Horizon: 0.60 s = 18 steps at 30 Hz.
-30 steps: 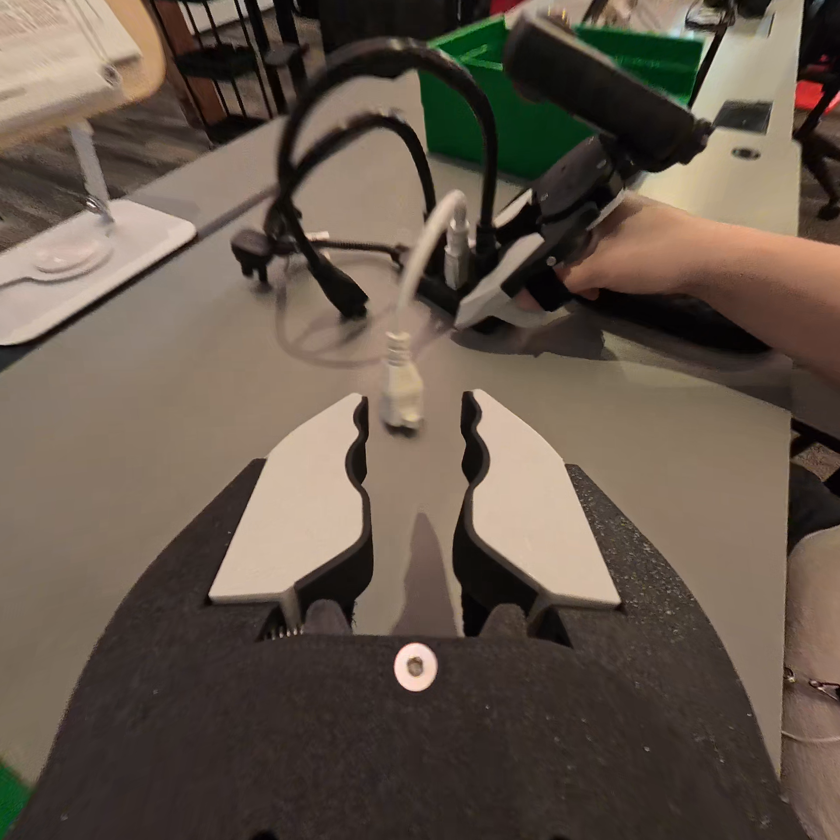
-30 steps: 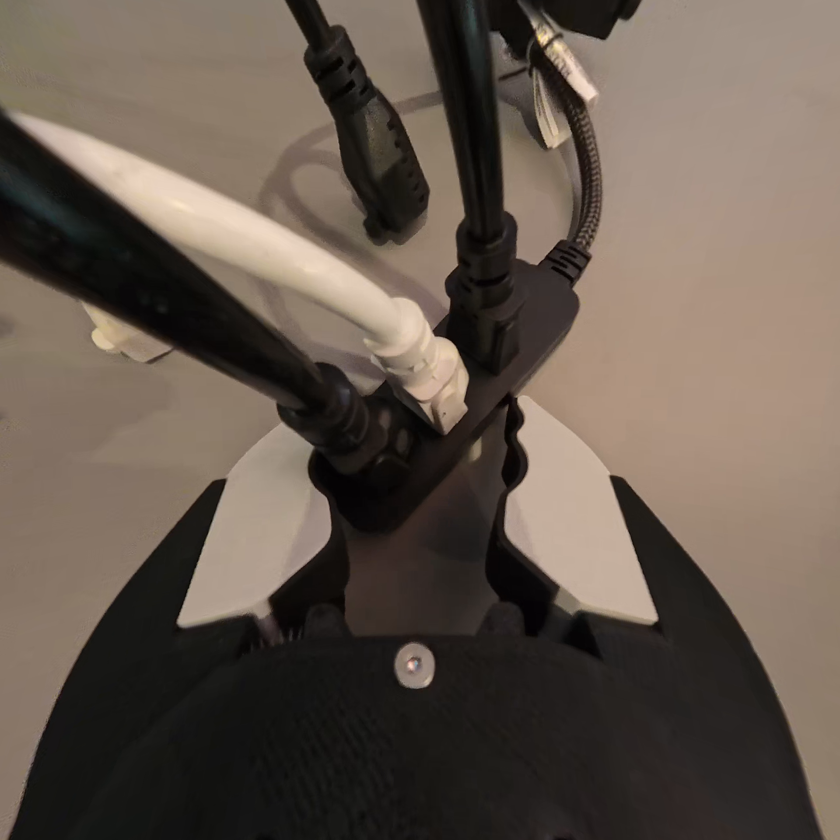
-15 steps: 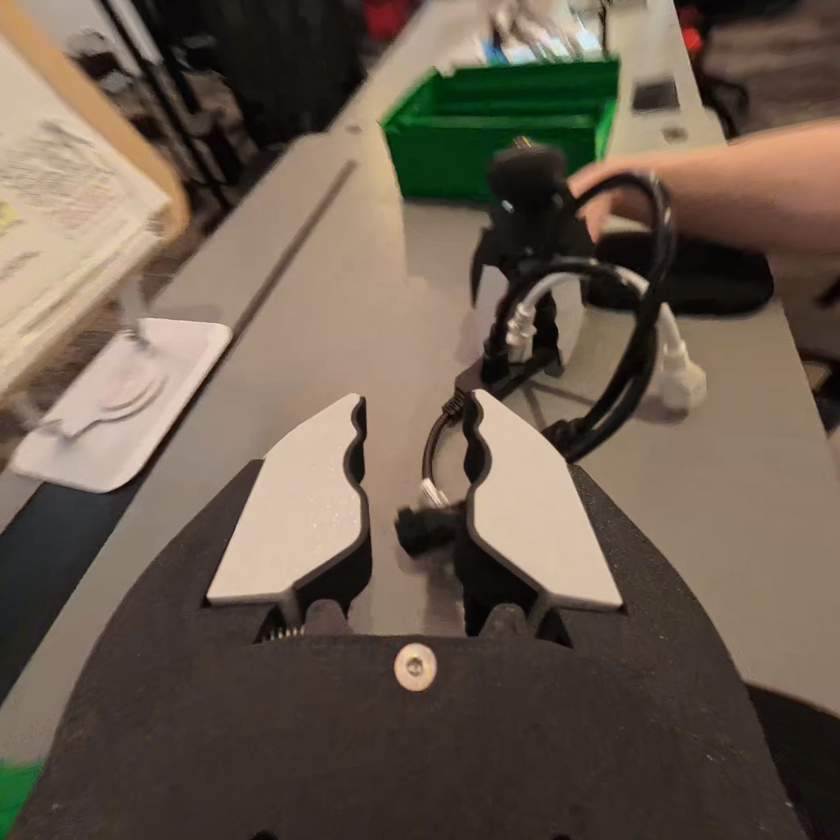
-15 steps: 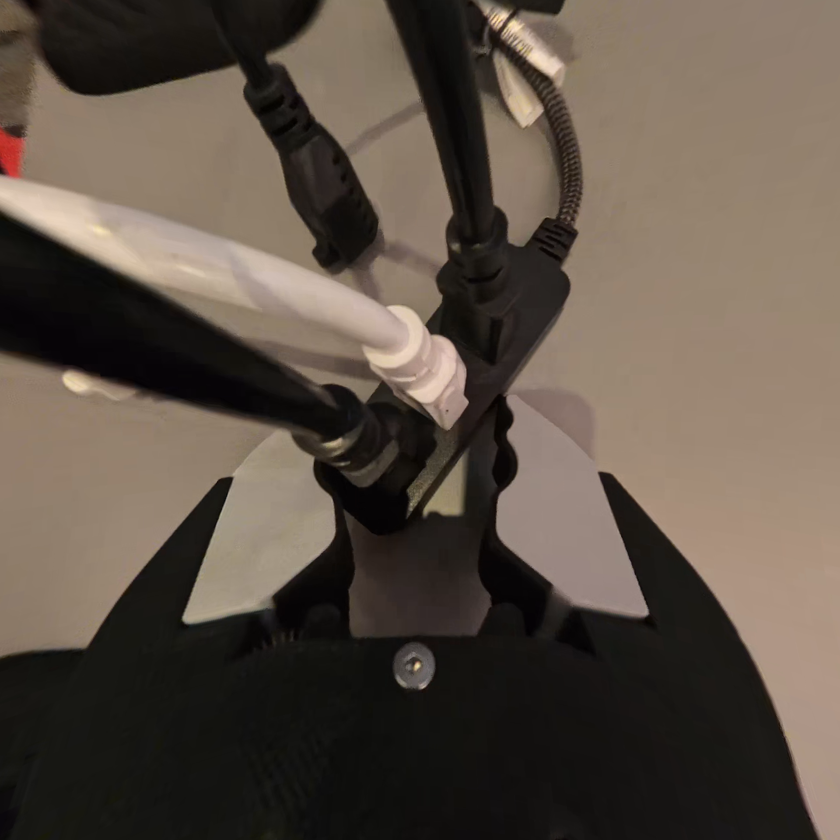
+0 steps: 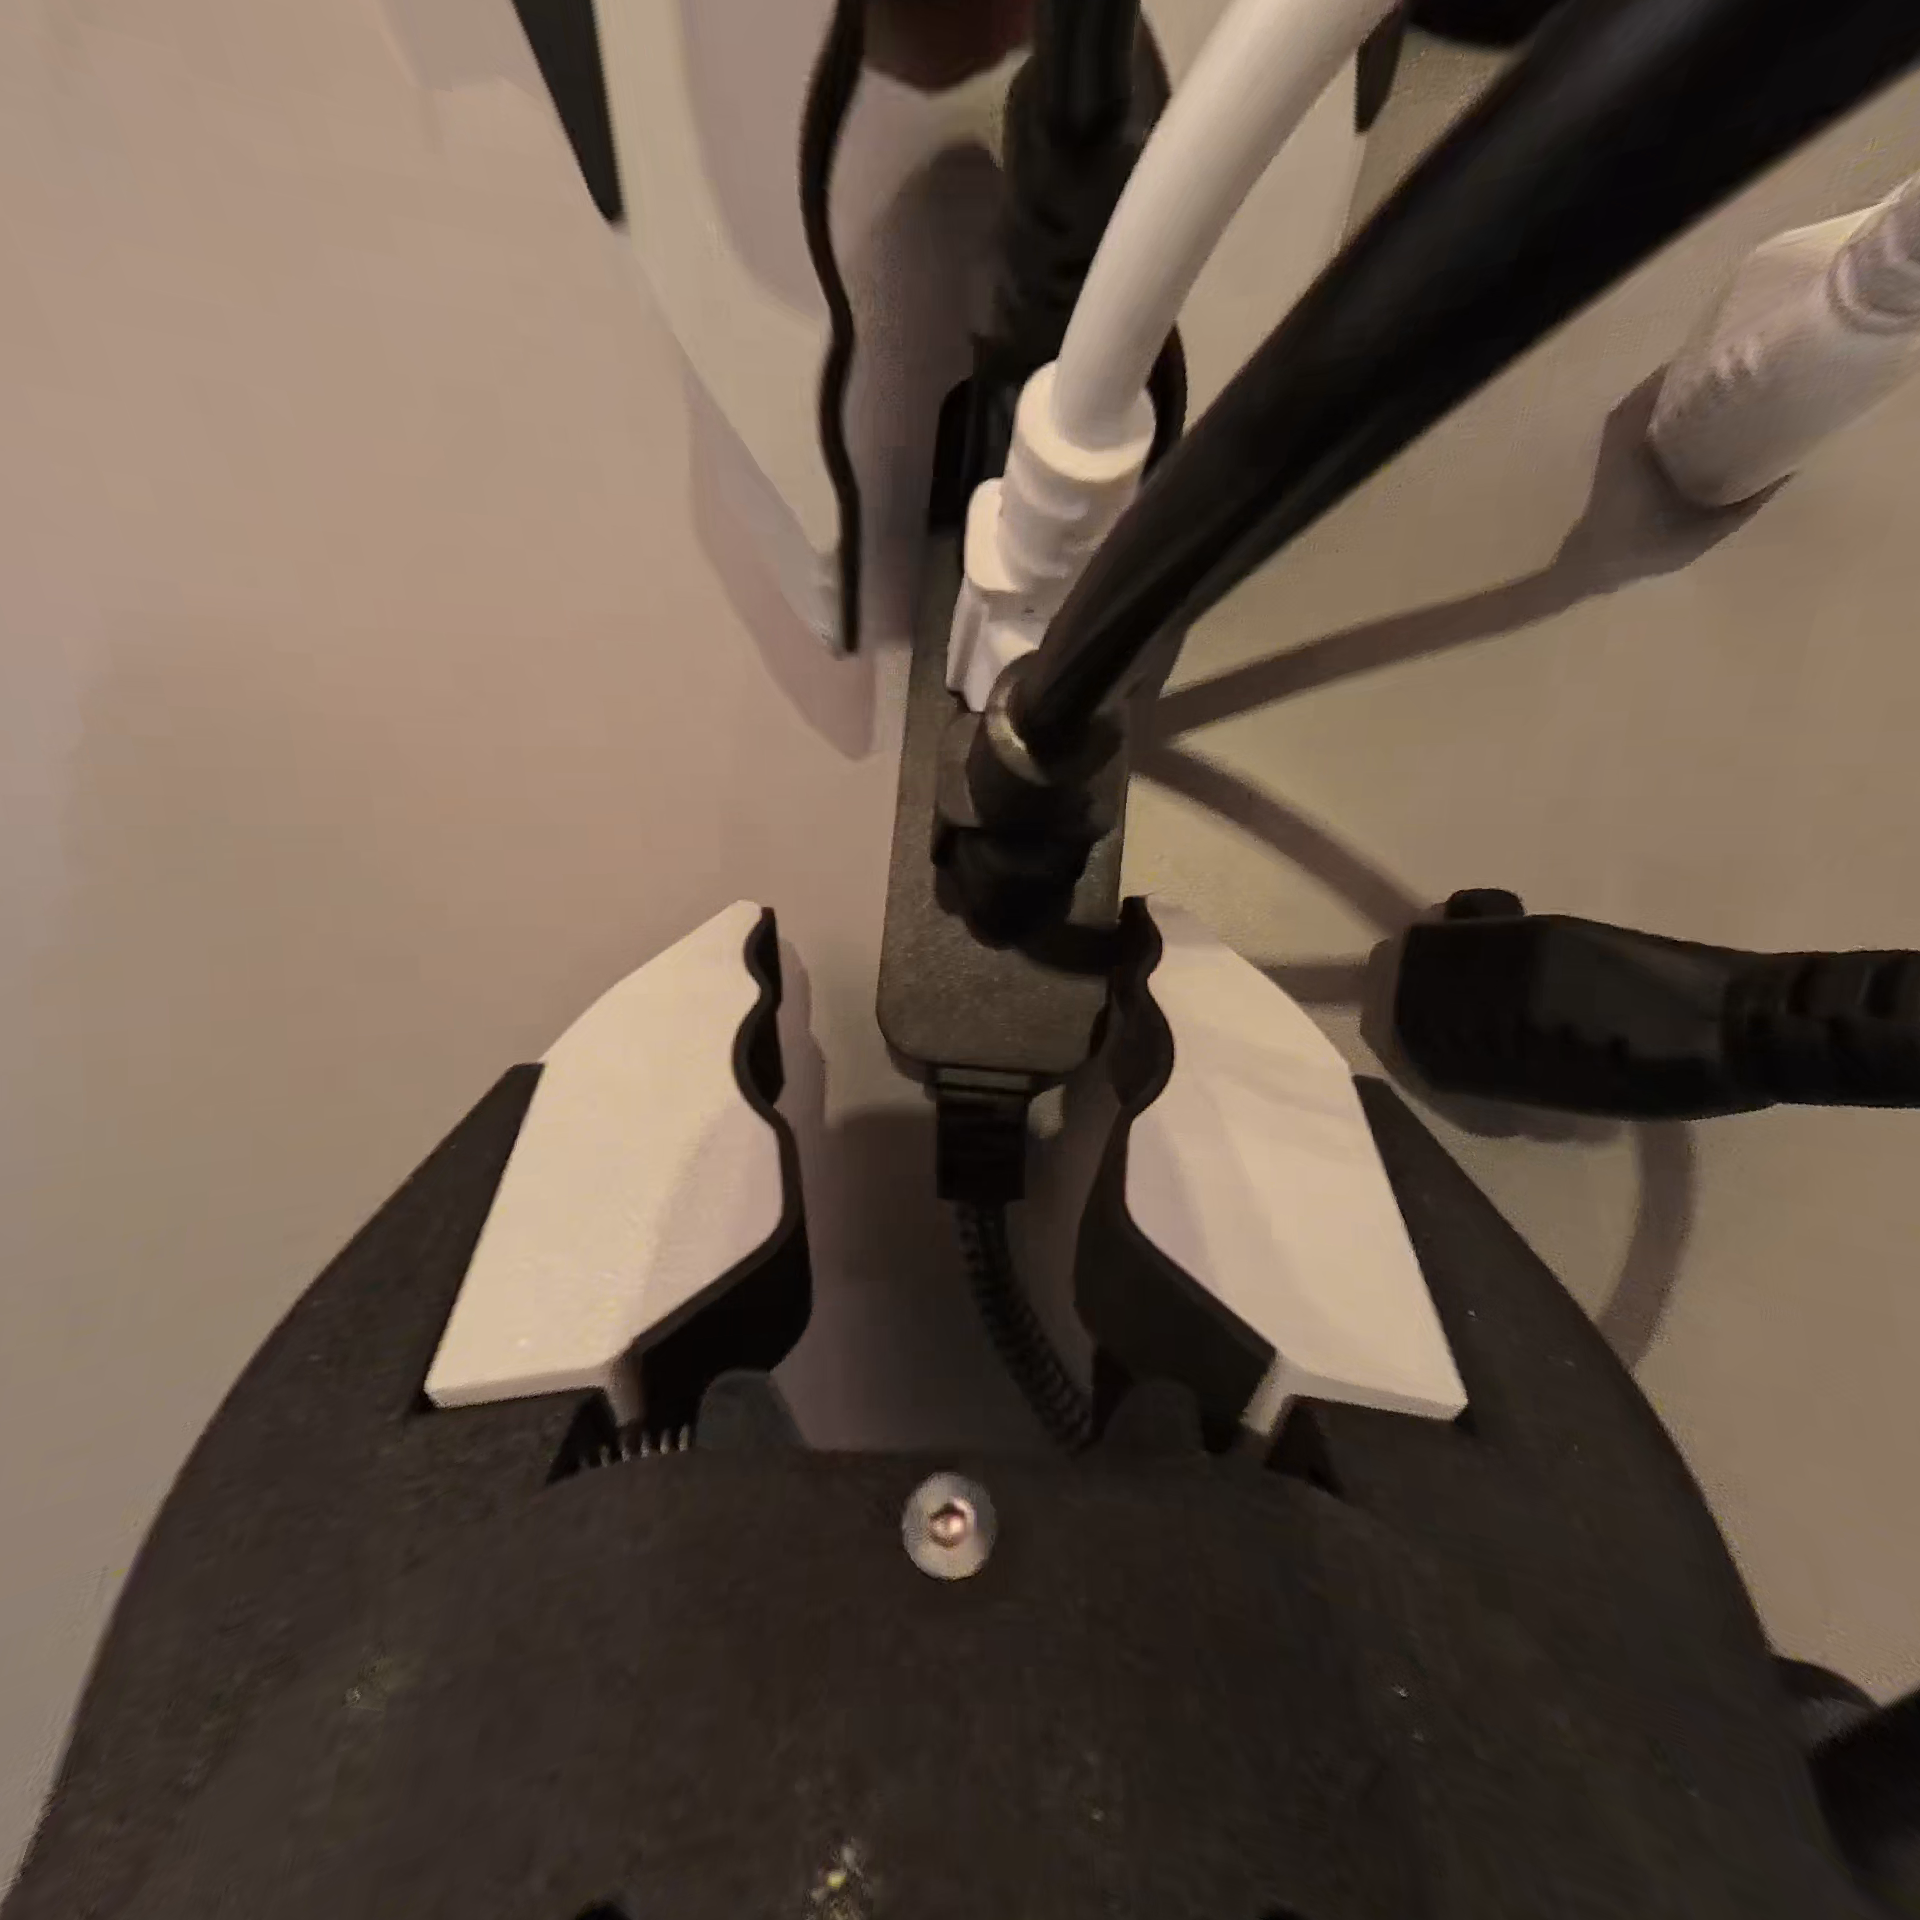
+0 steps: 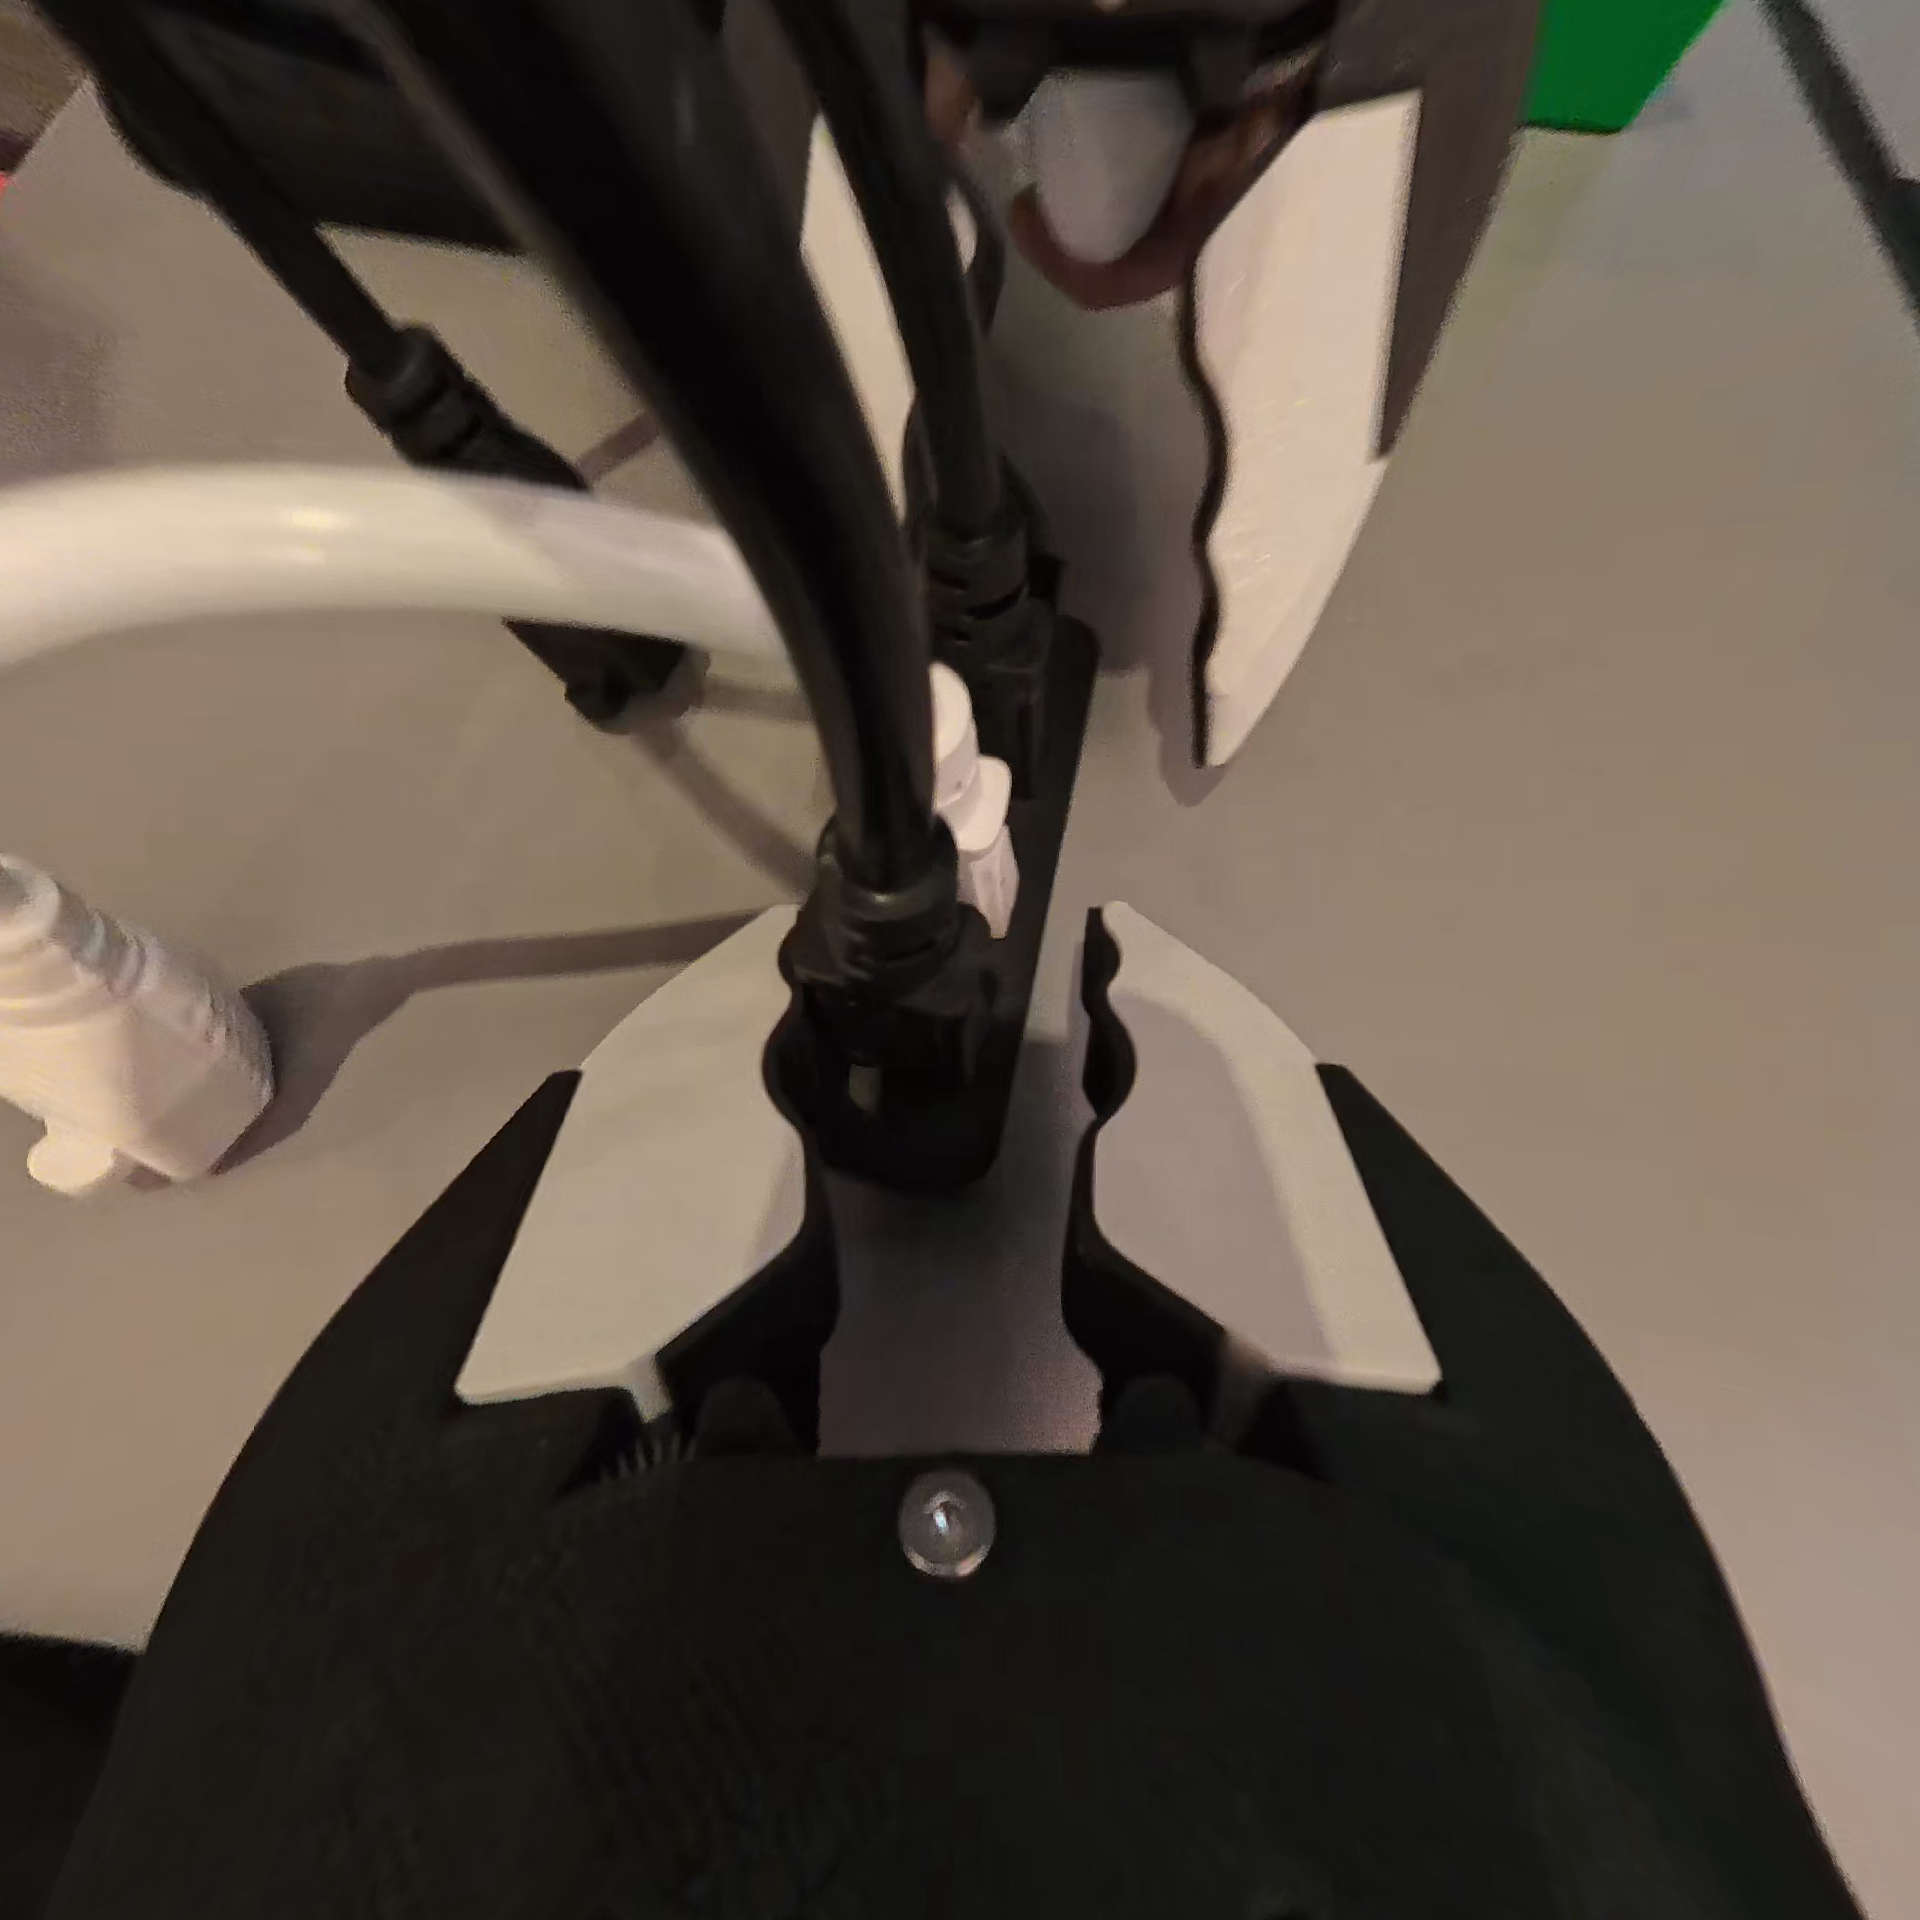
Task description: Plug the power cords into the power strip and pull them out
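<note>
My left tongs (image 5: 951, 997) and right tongs (image 6: 940, 1018) both stood wide at opposite ends of the black power strip (image 5: 982, 997), three cords plugged in, so I guessed pulling came next.

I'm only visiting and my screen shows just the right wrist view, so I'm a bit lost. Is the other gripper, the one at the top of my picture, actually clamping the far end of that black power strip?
Observer: No. In the left wrist view the left gripper is open around that end of the power strip. One finger seems to touch its corner and the other stands clear of it.
Visitor: Does the strip have a cable of its own? I can't find one.
Observer: Yes. A braided black cable leaves that end and runs between the left gripper's two fingers, towards its body.
</note>
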Each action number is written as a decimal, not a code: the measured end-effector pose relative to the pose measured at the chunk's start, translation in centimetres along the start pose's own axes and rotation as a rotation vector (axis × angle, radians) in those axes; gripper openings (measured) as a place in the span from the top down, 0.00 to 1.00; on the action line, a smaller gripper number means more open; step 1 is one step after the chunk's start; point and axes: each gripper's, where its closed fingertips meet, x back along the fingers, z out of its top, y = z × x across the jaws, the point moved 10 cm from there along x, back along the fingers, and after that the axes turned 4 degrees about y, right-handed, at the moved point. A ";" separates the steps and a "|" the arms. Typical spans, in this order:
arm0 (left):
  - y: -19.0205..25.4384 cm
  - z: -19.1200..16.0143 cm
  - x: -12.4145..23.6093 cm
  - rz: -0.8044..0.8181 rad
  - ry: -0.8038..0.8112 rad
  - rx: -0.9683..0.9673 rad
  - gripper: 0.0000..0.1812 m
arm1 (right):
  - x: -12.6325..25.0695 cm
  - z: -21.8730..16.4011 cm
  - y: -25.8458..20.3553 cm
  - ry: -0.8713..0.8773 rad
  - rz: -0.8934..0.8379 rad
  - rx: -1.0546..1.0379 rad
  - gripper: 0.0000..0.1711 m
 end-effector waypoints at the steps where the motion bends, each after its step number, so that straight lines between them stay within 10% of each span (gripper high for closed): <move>1: 0.1 -0.1 -0.2 -0.016 0.012 0.021 0.69 | 0.4 0.5 -0.1 0.004 -0.029 -0.027 0.70; 18: 0.1 -0.4 -1.2 -0.093 0.107 0.064 0.75 | 3.7 6.2 -1.2 -0.273 -0.105 -0.118 0.91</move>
